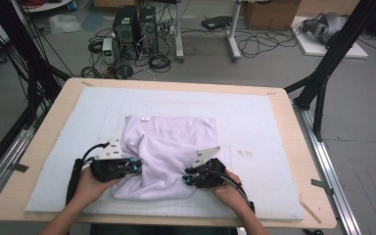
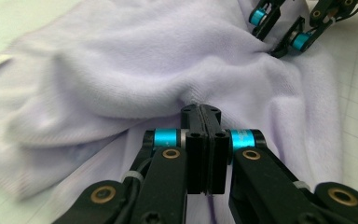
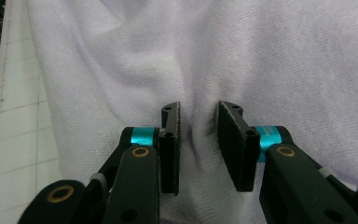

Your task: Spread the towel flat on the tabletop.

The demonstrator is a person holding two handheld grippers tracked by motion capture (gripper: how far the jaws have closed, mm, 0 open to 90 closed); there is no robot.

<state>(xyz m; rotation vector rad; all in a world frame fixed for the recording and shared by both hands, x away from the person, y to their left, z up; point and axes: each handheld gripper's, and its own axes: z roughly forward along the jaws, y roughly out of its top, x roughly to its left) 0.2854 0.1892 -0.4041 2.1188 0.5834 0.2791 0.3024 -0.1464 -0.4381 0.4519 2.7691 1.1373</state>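
Lavender towel (image 1: pixel 169 154) lies rumpled on a pale gridded mat (image 1: pixel 264 122) that covers the wooden table (image 1: pixel 58 98), nearer the mat's front edge than its back, roughly midway between the left and right edges. In the high view the left gripper (image 1: pixel 136 166) meets the towel's left front part, and the right gripper (image 1: pixel 188 180) meets its right front part; a hand (image 1: pixel 90 186) holds the left one, another hand (image 1: pixel 227 193) the right. A small white label (image 1: pixel 145 118) sits near the towel's back edge.

Left gripper view: the jaws are pressed flat together, tips against a fold of the towel (image 2: pixel 121 70); whether any cloth is pinched between them I cannot tell. The right gripper (image 2: pixel 284 25) shows at the top right, touching the cloth.

Right gripper view: the jaws stand apart, with a raised ridge of towel (image 3: pixel 198 121) running between them; the pads flank it without clearly clamping it. The mat (image 3: pixel 18 93) shows at the left.
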